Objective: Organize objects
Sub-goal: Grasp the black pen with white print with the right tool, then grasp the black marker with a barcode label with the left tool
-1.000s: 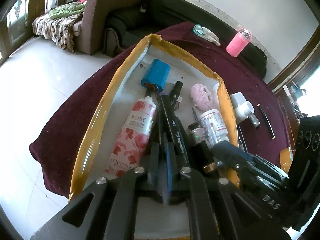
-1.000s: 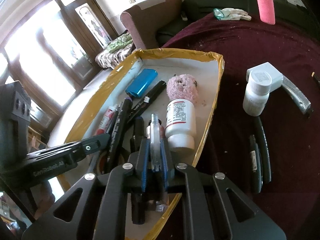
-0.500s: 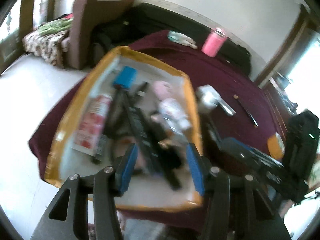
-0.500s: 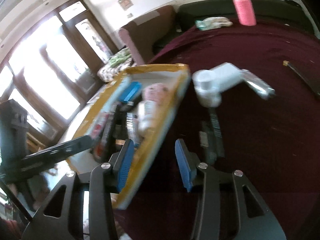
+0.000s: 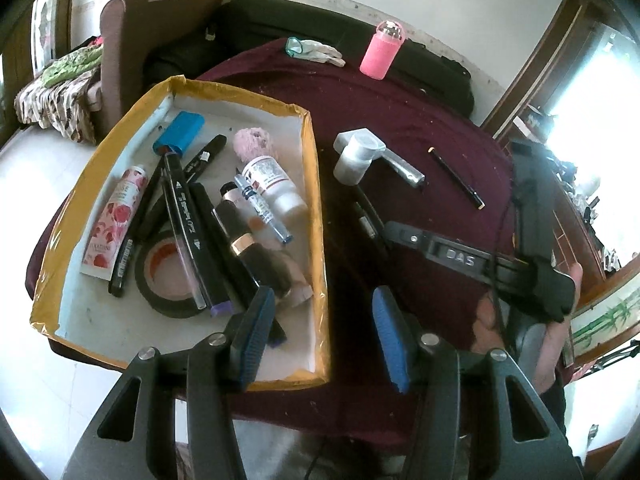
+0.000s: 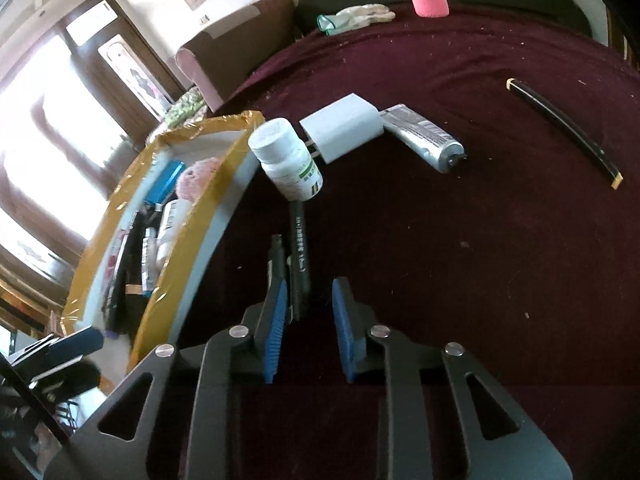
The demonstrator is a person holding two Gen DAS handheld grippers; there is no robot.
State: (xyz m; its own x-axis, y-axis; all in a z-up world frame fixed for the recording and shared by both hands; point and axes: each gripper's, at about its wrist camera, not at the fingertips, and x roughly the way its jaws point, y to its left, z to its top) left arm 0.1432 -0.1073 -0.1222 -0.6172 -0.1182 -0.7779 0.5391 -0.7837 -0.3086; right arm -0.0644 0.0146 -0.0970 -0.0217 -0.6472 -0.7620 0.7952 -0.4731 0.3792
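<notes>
Left wrist view: the left gripper (image 5: pixel 322 334) has its jaws spread wide with nothing between them, hanging over the near right wall of the tray (image 5: pixel 318 216). The blue pads straddle that wall without touching it, as far as I can tell. Inside the tray there's a pile: rose hand cream tube (image 5: pixel 116 222), black markers (image 5: pixel 186 220), a tape roll (image 5: pixel 168 276), a blue case (image 5: pixel 180 135), a white bottle (image 5: pixel 272 186) and a pink puff (image 5: pixel 252 142).

Right wrist view: the right gripper (image 6: pixel 309 326) is parted about halfway, empty, low over the maroon tablecloth (image 6: pixel 480 240). A black pen (image 6: pixel 300 256) lies on the cloth with its near end running in between the pads, close to the left one; can't tell if it touches. Beyond it stand a white pill bottle (image 6: pixel 286 158), a white charger (image 6: pixel 346 126) and a silver tube (image 6: pixel 424 136), all outside the tray.
</notes>
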